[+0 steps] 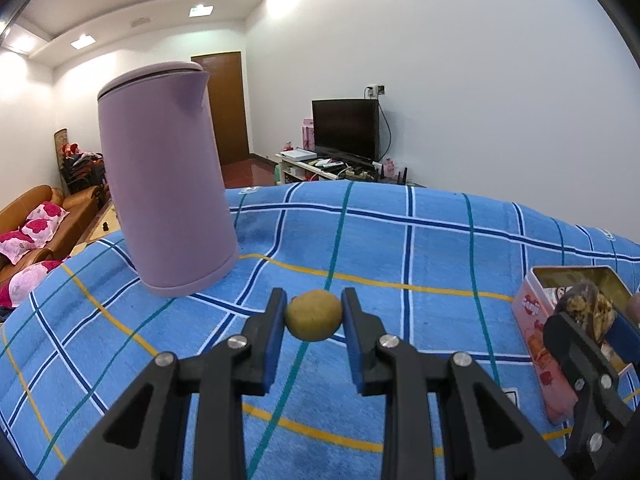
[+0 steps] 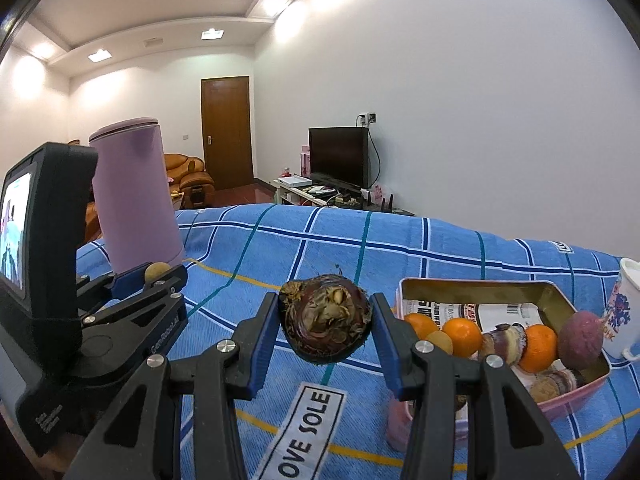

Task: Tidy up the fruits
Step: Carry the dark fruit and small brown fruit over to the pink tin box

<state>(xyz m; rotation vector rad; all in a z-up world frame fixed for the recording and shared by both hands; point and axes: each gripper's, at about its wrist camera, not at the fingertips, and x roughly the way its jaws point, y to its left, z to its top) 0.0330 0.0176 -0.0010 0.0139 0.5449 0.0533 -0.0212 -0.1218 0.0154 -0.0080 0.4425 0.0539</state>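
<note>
My left gripper (image 1: pixel 314 316) is shut on a small round yellow-brown fruit (image 1: pixel 314 315), held above the blue checked cloth (image 1: pixel 400 248). My right gripper (image 2: pixel 325 320) is shut on a dark brown, husky round fruit (image 2: pixel 325 316). To its right lies a pink tin box (image 2: pixel 500 286) with several fruits inside: oranges (image 2: pixel 462 336), a small yellow one (image 2: pixel 440 340) and a purple one (image 2: pixel 580 338). In the right wrist view the left gripper (image 2: pixel 158 272) appears at the left with its yellow fruit. In the left wrist view the right gripper (image 1: pixel 592 320) shows at the right edge, in front of the tin (image 1: pixel 532 308).
A tall lilac kettle (image 1: pixel 168 200) stands on the cloth at the back left. A white printed mug (image 2: pixel 624 312) stands right of the tin. Beyond the cloth's far edge are a TV on a low stand (image 1: pixel 346 130), a sofa (image 1: pixel 48 220) and a wooden door.
</note>
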